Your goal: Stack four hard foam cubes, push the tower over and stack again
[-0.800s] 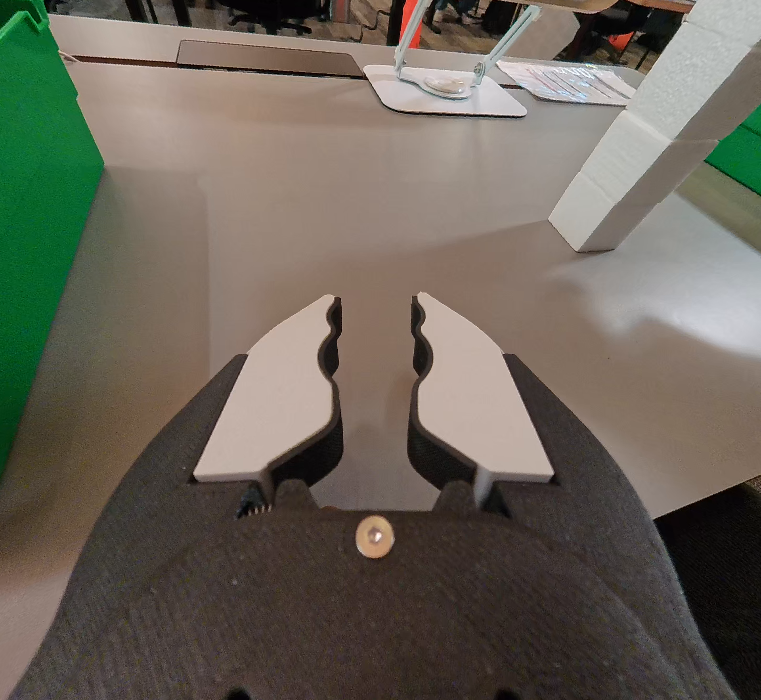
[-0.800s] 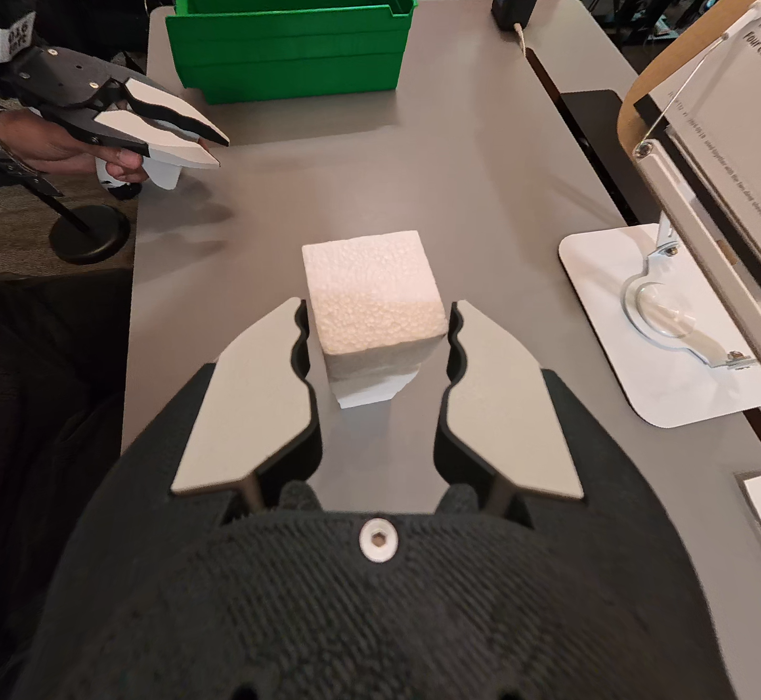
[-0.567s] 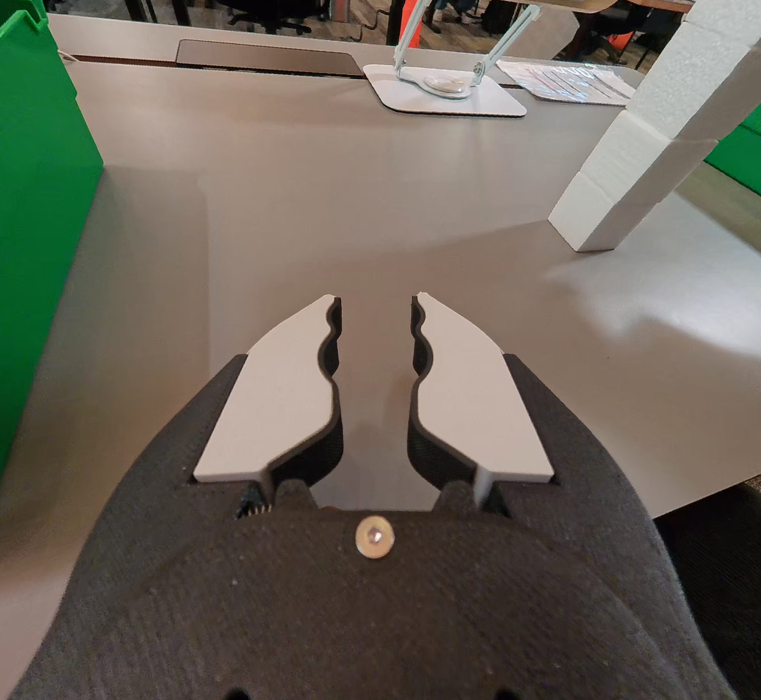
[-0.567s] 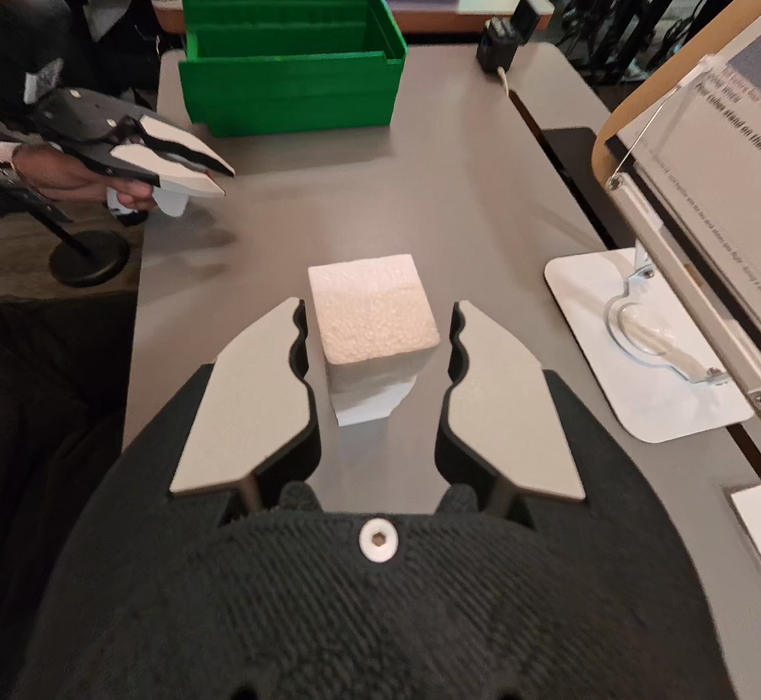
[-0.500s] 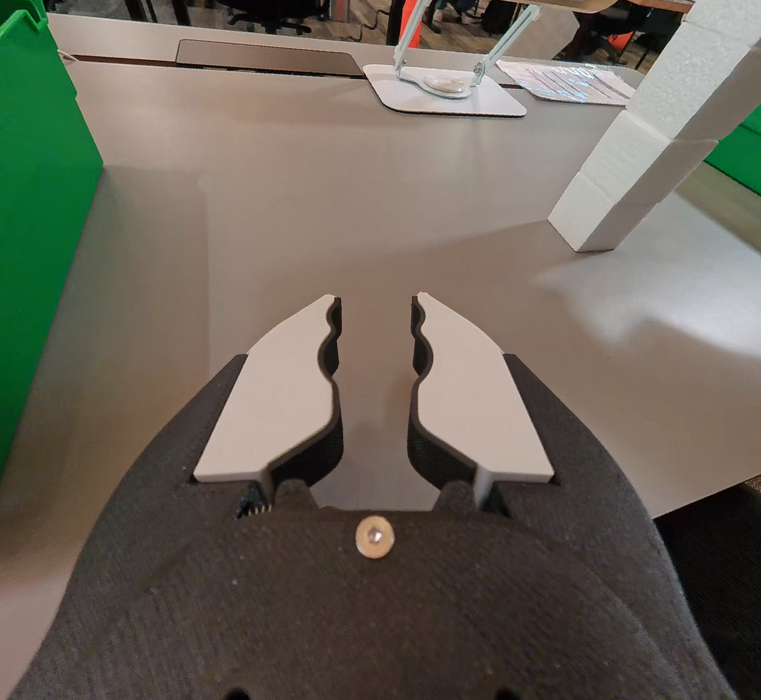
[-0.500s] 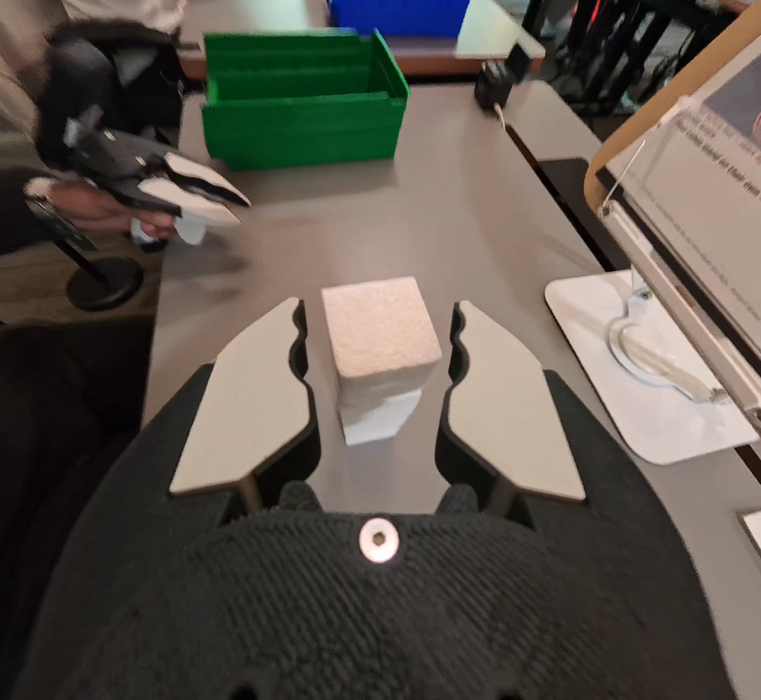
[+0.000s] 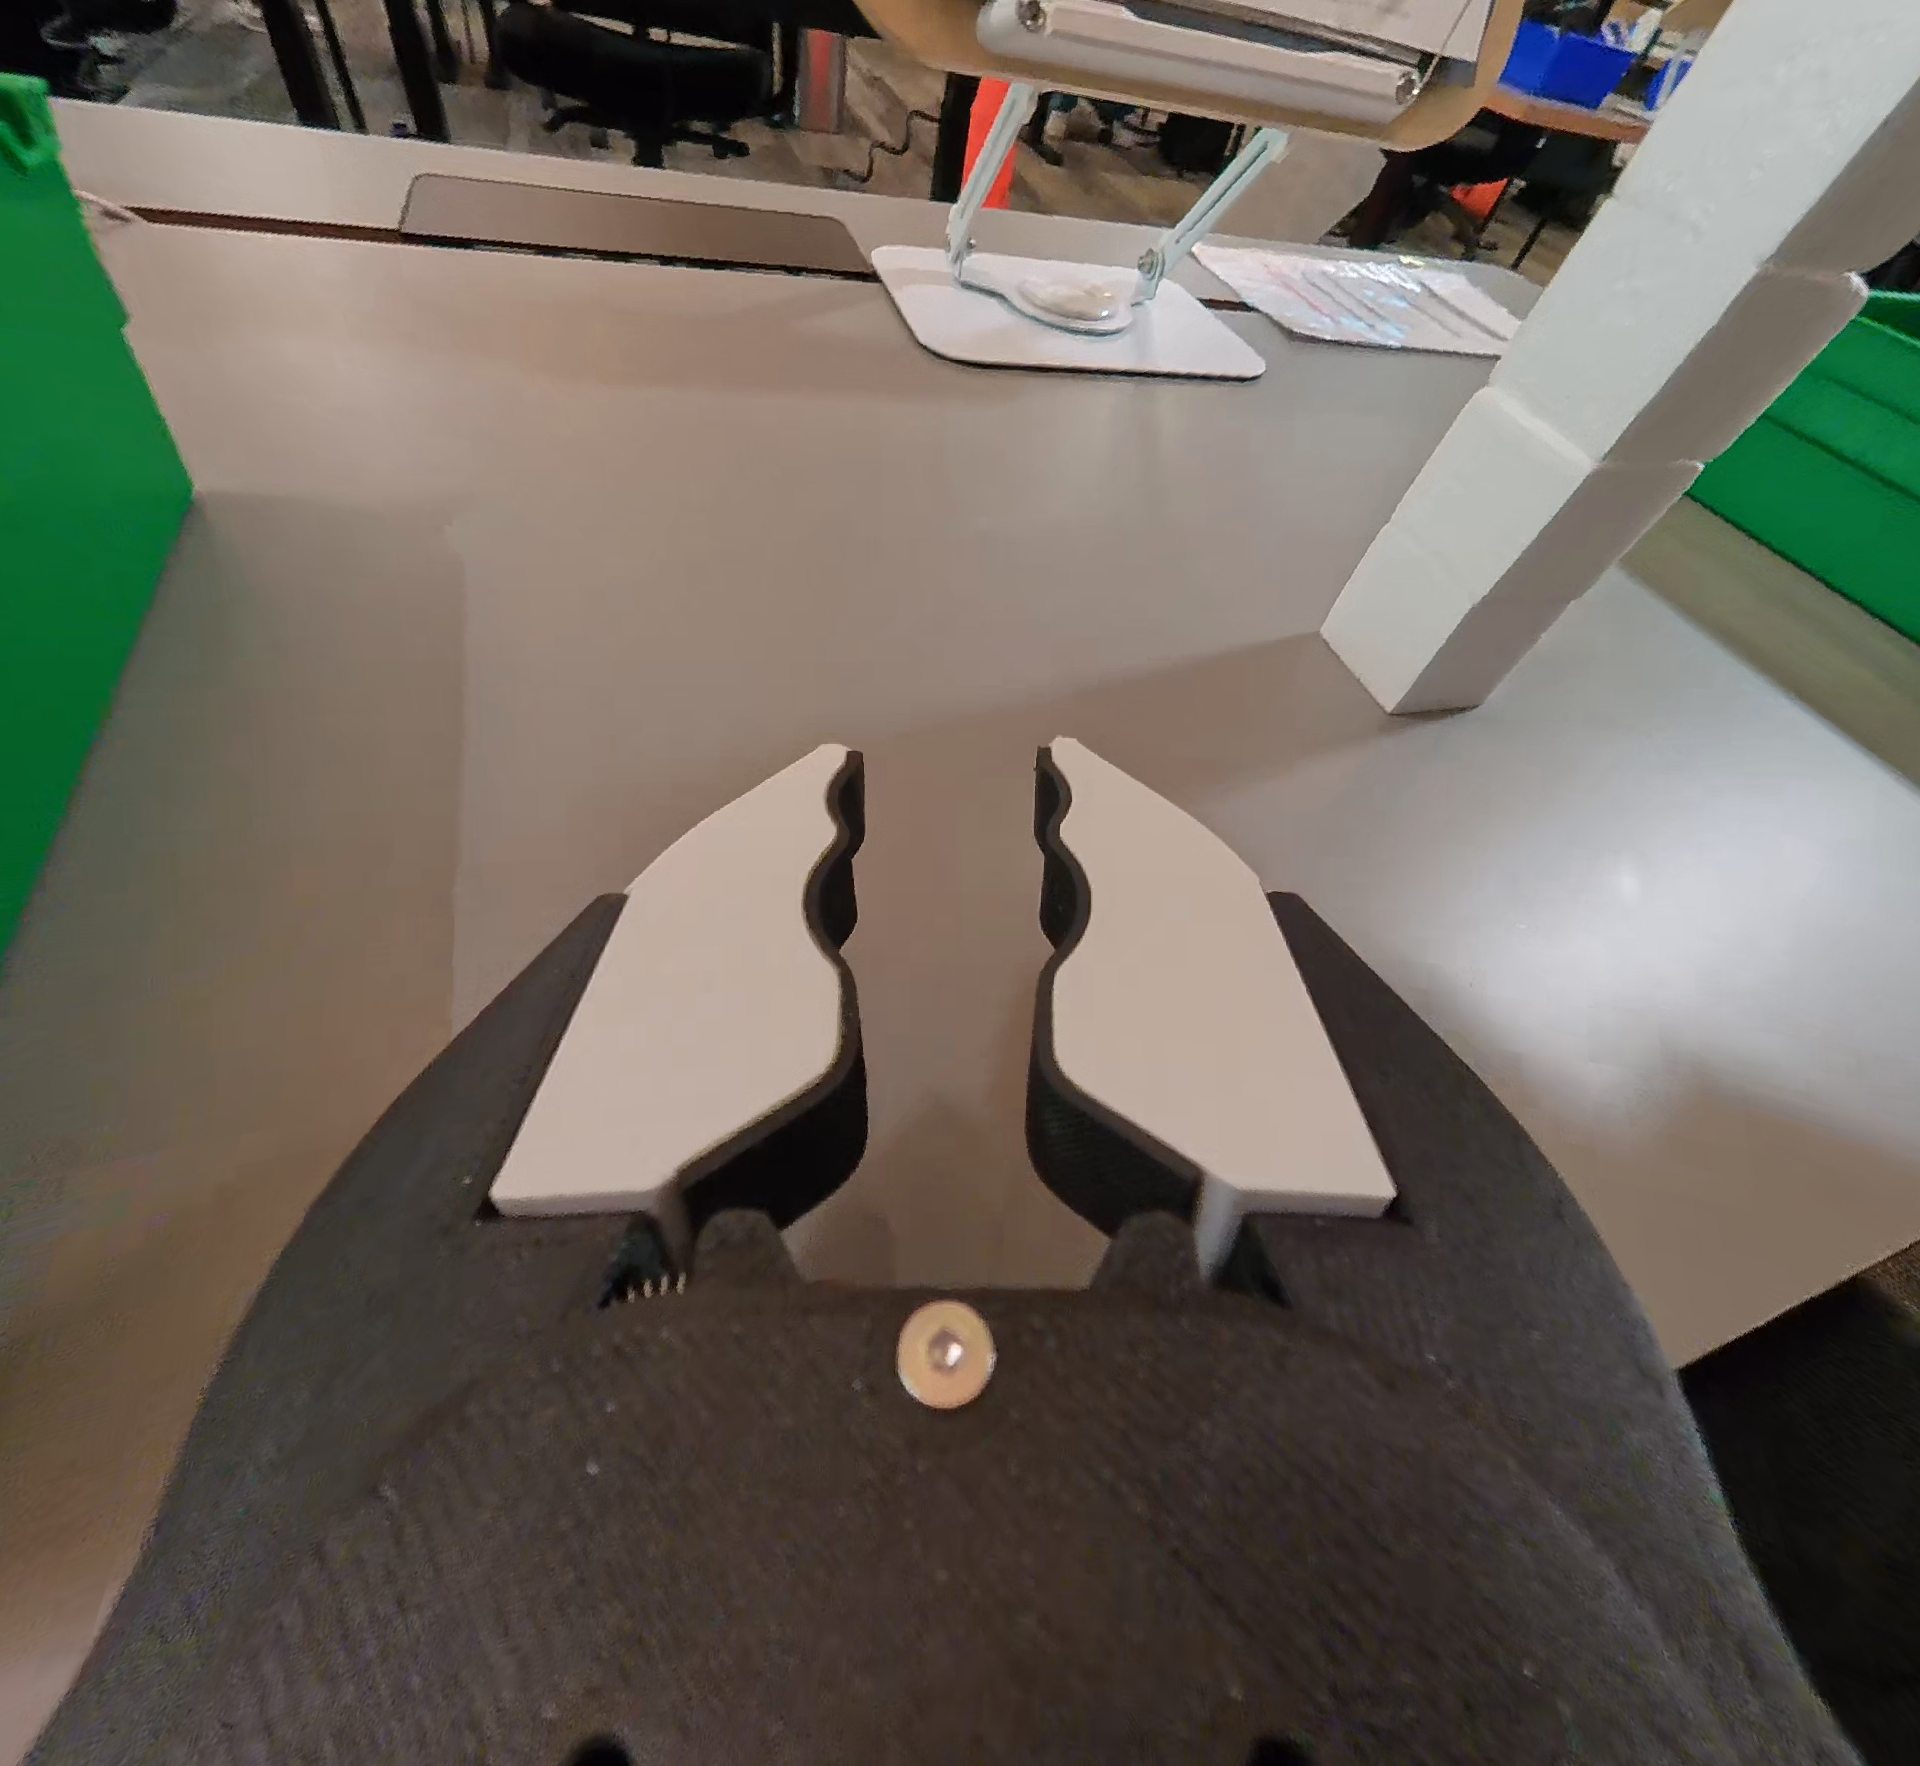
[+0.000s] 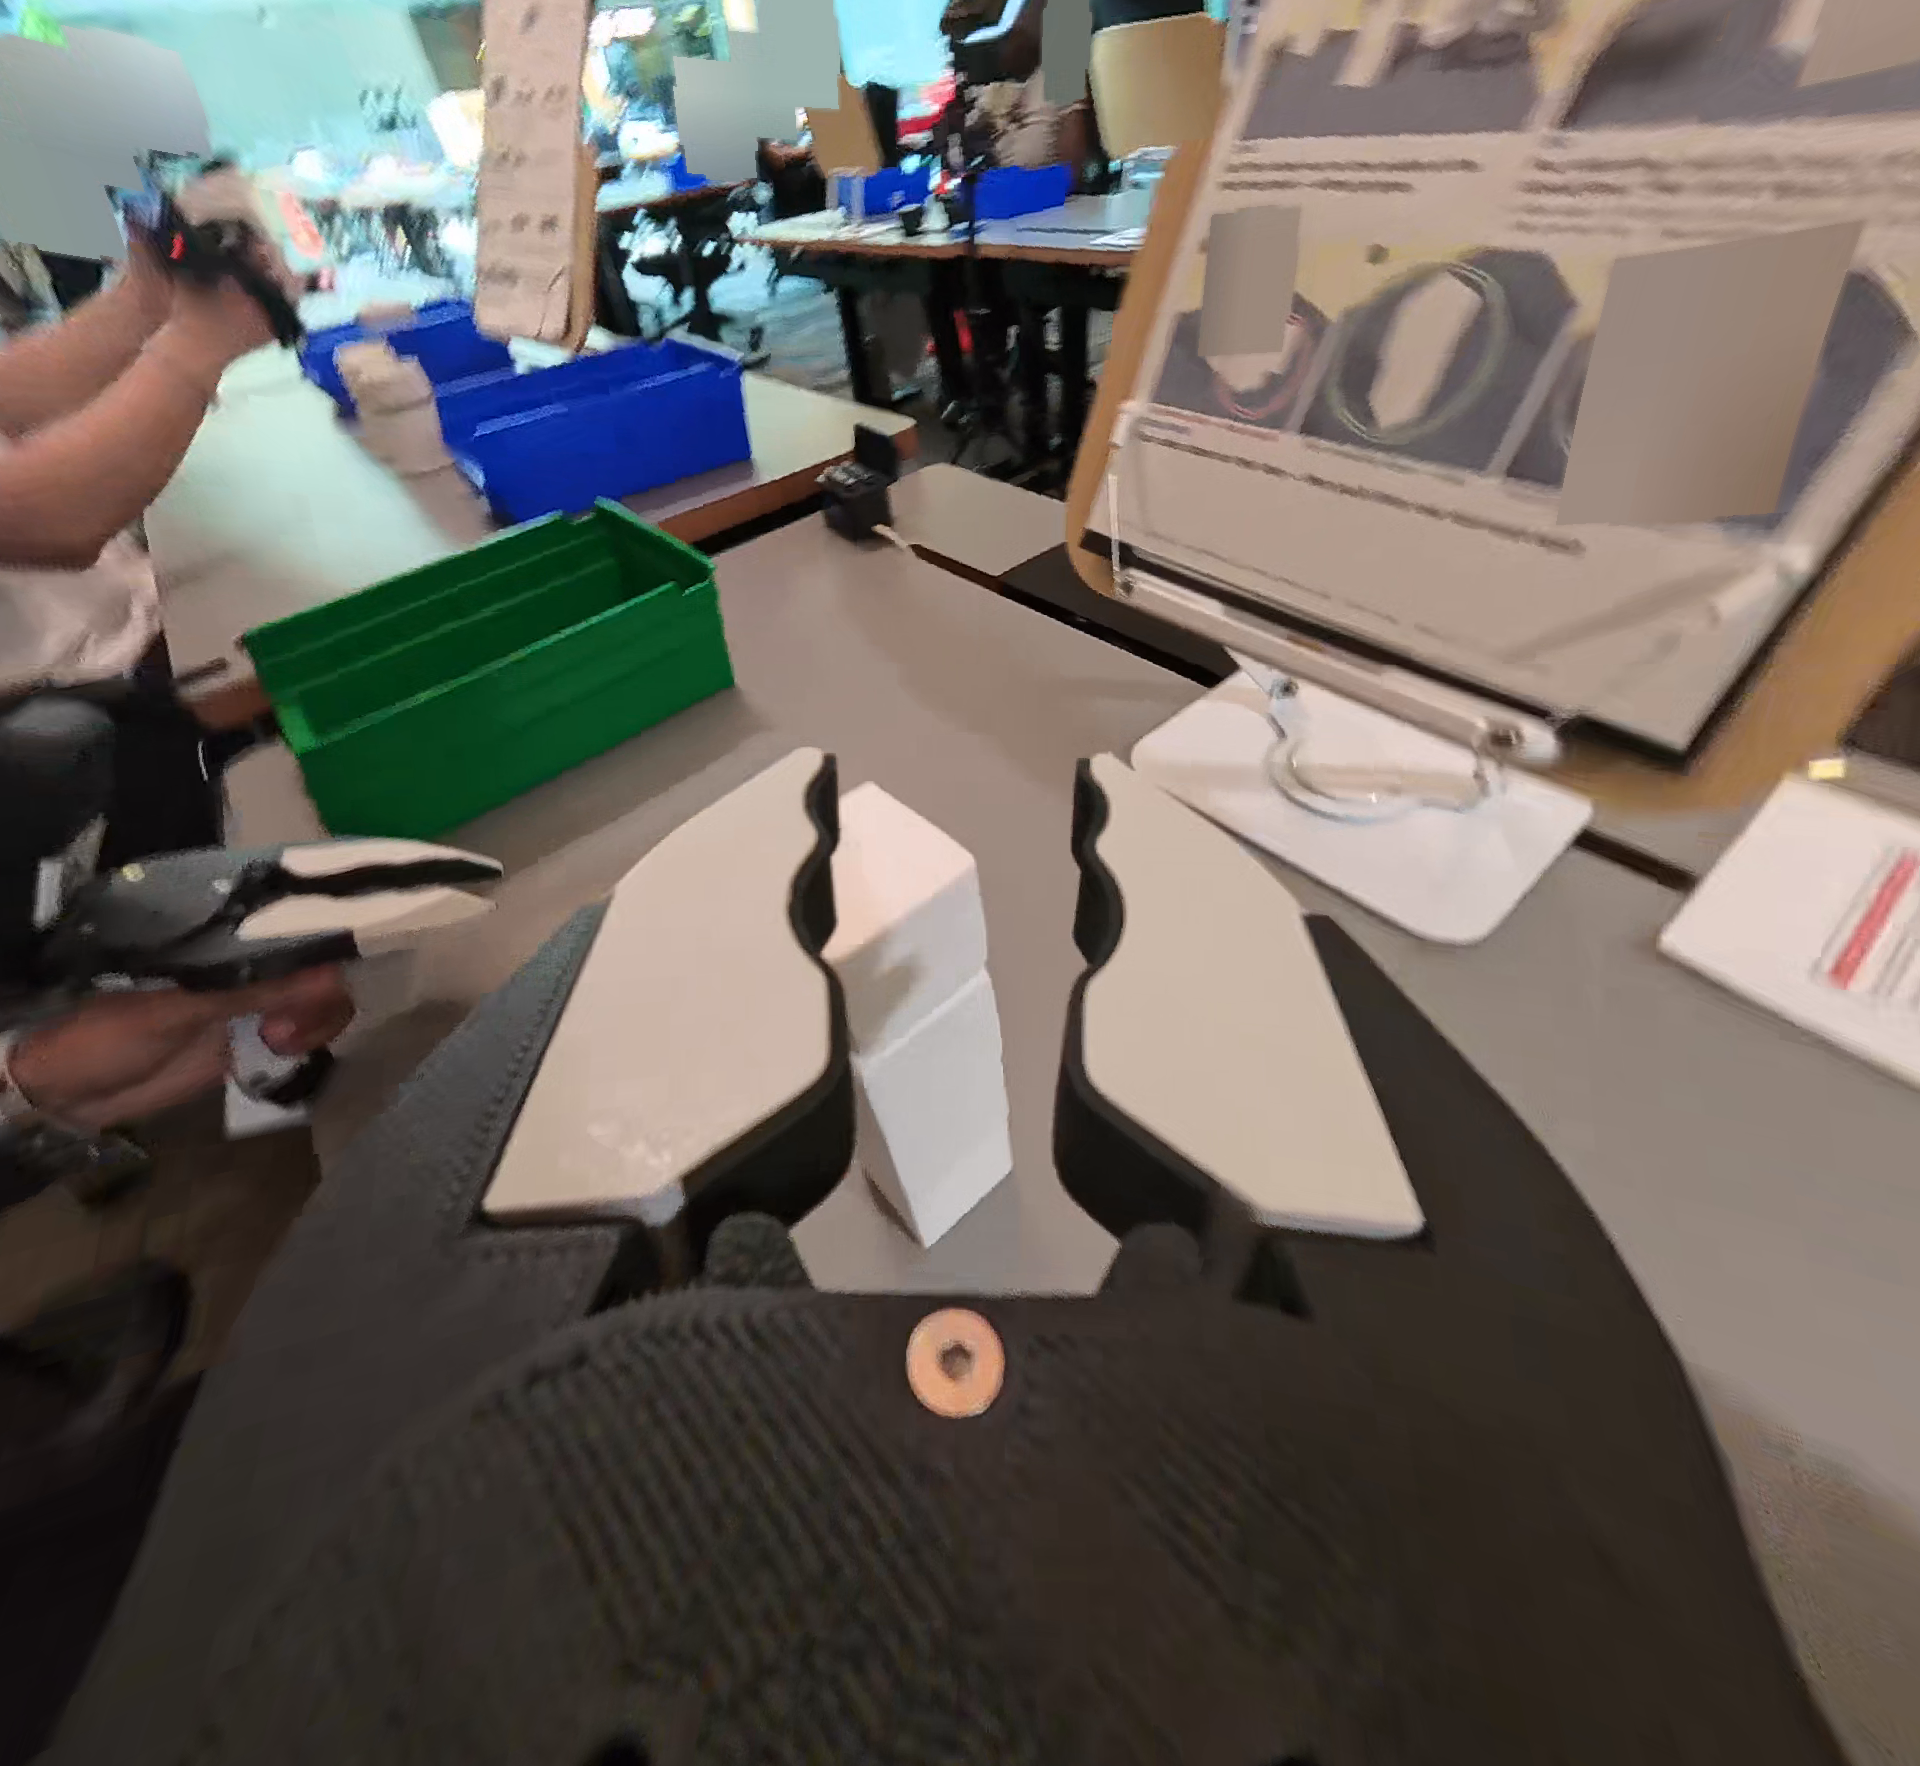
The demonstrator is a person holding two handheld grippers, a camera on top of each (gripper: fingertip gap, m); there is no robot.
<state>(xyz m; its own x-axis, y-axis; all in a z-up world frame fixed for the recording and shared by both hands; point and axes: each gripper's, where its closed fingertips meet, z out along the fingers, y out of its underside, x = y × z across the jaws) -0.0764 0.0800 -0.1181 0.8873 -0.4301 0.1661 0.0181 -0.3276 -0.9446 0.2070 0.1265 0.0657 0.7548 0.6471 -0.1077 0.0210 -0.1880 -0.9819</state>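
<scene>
Foam stack [image 8: 920, 999] now sits lower between the spread, empty right tool [image 8: 951, 807], which has tipped up; left tool [image 7: 945, 760] stays parted, empty.

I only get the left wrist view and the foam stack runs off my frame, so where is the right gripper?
Observer: The right gripper is open, straddling the top of the white foam stack.
Operator: Touching it?
Observer: A clear gap shows on the stack's right side; the left side I cannot tell.
Operator: Anything in the green bin?
Observer: The green bin shows nothing inside, as far as its interior is visible.
</scene>
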